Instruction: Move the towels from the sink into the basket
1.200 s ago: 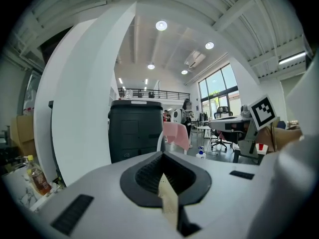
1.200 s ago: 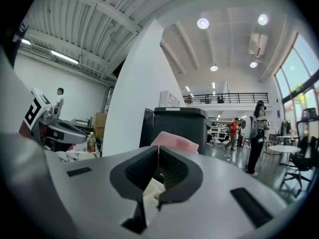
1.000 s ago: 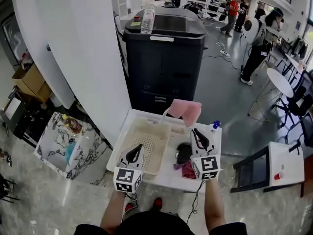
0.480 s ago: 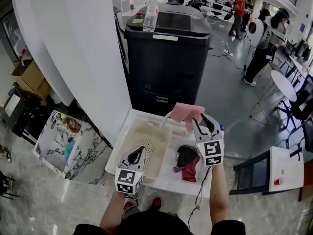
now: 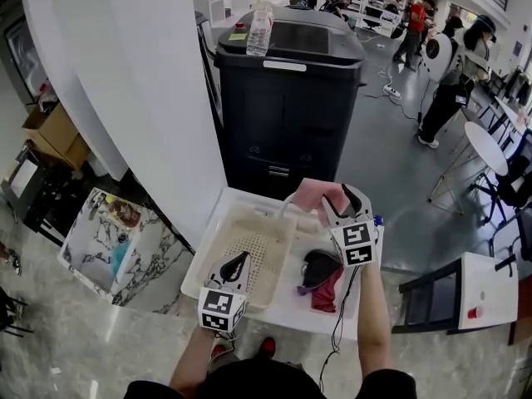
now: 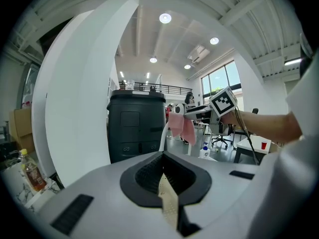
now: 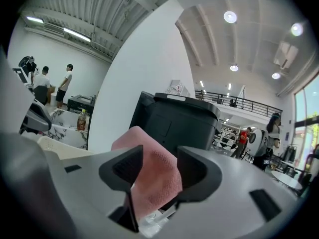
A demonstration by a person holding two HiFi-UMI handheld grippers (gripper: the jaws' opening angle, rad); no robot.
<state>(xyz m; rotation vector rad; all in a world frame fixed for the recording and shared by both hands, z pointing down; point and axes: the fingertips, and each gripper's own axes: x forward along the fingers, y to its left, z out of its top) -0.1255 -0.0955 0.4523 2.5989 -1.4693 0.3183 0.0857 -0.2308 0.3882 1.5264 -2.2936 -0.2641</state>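
Observation:
A pink towel hangs over the white faucet at the back of the white sink. My right gripper is up against it with its jaws opening. In the right gripper view the pink towel sits between the spread fingers of that gripper. A dark towel and a maroon towel lie in the sink's right half. The beige basket fills the left half. My left gripper hovers over the basket, shut and holding nothing.
A tall black bin with a water bottle on top stands right behind the sink. A white curved pillar rises at the left. A blue-capped bottle stands at the sink's back right corner. People stand far back.
My right gripper has moved from over the towels in the sink forward and up to the pink towel on the faucet, and its jaws have spread. The left gripper has hardly moved.

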